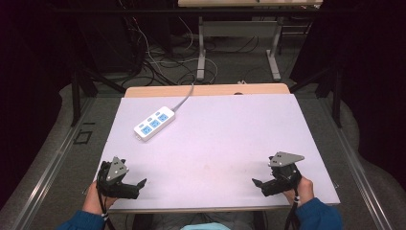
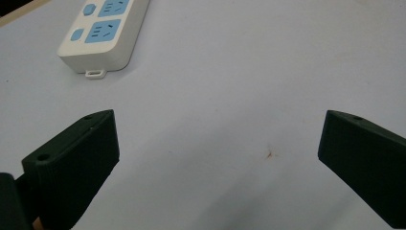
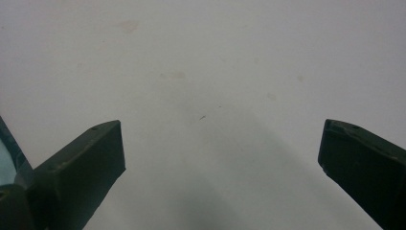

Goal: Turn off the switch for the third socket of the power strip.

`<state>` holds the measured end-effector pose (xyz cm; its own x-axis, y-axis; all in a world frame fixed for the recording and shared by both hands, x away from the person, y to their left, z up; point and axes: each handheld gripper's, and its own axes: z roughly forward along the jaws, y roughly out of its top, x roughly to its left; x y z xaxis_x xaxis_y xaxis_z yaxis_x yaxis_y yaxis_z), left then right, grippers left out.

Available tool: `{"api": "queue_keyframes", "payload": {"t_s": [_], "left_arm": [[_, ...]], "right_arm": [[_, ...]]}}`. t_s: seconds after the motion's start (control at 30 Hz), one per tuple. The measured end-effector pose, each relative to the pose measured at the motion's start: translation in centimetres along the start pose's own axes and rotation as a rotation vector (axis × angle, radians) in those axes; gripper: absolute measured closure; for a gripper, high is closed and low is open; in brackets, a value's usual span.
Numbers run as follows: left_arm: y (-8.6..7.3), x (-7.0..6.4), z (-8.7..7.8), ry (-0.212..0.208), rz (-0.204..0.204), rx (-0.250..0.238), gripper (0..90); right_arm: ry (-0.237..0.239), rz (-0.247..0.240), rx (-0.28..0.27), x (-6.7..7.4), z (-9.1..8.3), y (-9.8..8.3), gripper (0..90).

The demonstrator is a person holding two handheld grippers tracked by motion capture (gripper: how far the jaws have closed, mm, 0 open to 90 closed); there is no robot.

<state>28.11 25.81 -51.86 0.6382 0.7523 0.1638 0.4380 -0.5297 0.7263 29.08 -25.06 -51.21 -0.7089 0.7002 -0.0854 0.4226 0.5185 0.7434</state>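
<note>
Both grippers are sitting at the near edge of the desk (image 1: 215, 143), nothing in either. The left gripper (image 1: 136, 188) is showing jaws spread wide and released in the left gripper view, bare desk between them. The right gripper (image 1: 261, 186) is the same in the right gripper view: jaws apart, holding nothing, plain white surface in front.

The power strip (image 1: 154, 123) is lying flat toward the far left of the desk, well apart from both grippers, nearer the left one. Its grey cable (image 1: 184, 98) is running off the far edge. In the left gripper view the strip (image 2: 103, 31) is sitting up and left of the jaws, not lined up between them.

Likely risks, judging from this layout:
- The left gripper is aiming off to the side of the strip, so a straight reach would be missing it or clipping its corner and skidding it.
- The strip is lying flat and wide; jaws coming down across the broad face would probably not be spanning it, and would be pushing it instead of gripping.
- The smooth desk is giving little friction, so a one-sided touch would be spinning the strip.
- The cable is trailing off the desk; pulling the strip toward the person could be tugging against it, or snagging.
- The right gripper is far off, so a long cross reach could be crowding the left.
</note>
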Motion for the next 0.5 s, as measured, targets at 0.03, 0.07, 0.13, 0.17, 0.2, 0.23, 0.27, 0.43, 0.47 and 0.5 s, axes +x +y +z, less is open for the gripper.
{"api": "queue_keyframes", "payload": {"t_s": [0.03,0.07,0.13,0.17,0.2,0.23,0.27,0.43,0.47,0.5], "left_arm": [[0.00,0.00,0.00,-0.001,-0.001,-0.001,0.5],[0.00,0.00,-0.01,-0.002,0.000,-0.001,0.5],[0.00,0.01,0.00,0.002,0.001,0.000,0.5],[-0.01,0.01,0.03,0.003,0.001,-0.003,0.5],[-0.01,-0.01,0.05,0.002,-0.003,-0.005,0.5],[-0.01,-0.02,0.06,0.002,-0.004,-0.005,0.5],[0.02,0.02,0.04,0.001,0.001,-0.002,0.5],[0.08,0.02,0.06,0.000,0.002,0.003,0.5],[0.09,0.02,0.05,0.002,0.002,0.003,0.5],[0.08,0.01,0.02,0.007,0.001,0.000,0.5]], "right_arm": [[0.000,0.001,-0.001,0.01,0.01,0.00,1.7],[0.000,0.001,-0.001,0.01,0.01,0.00,1.7],[0.000,0.004,-0.005,0.02,0.03,-0.01,1.8],[-0.002,0.001,-0.005,-0.01,0.03,-0.01,1.8],[0.002,0.003,0.002,0.01,0.01,0.00,1.8],[0.004,-0.002,0.001,-0.05,0.06,0.00,1.8],[0.001,-0.005,0.001,-0.08,0.08,-0.01,1.9],[0.003,0.000,0.005,-0.10,0.05,-0.03,2.0],[0.004,-0.001,0.002,-0.10,0.07,-0.03,2.0],[-0.001,0.000,0.003,-0.09,0.08,-0.04,2.1]]}}
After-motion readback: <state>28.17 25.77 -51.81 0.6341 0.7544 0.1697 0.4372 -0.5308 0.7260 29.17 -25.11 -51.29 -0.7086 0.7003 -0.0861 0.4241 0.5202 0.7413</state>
